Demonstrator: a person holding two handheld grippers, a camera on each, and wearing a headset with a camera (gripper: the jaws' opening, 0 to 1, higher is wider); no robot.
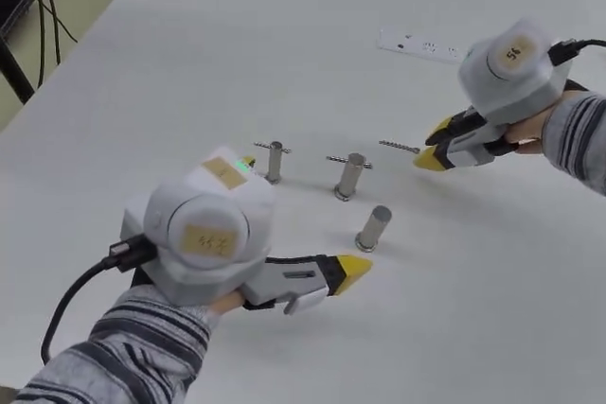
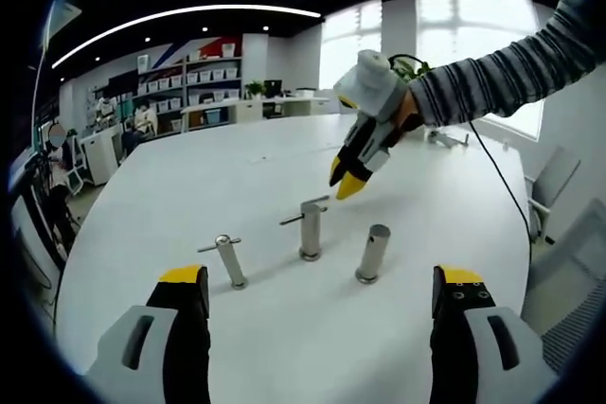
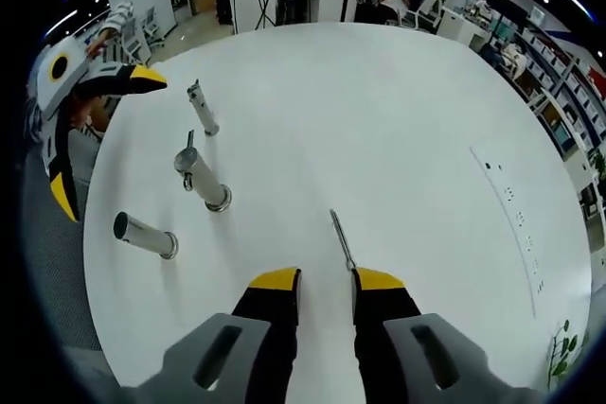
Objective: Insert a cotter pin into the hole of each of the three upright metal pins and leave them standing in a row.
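Observation:
Three upright metal pins stand in a loose row on the white table. The far pin [image 1: 275, 160] and the middle pin [image 1: 349, 175] each carry a cotter pin through the top. The near pin [image 1: 373, 228] [image 2: 374, 253] has none. My right gripper [image 1: 431, 146] [image 3: 327, 281] hovers right of the row, shut on a cotter pin [image 1: 399, 147] [image 3: 341, 238] that points toward the middle pin. My left gripper [image 1: 303, 218] [image 2: 322, 281] is wide open in front of the pins, holding nothing, its jaws spread about as wide as the row.
A white power strip [image 1: 421, 46] lies flat at the far right of the table. The table's left edge [image 1: 90, 30] drops to the floor, where dark cables [image 1: 43, 7] hang. Bare tabletop surrounds the pins.

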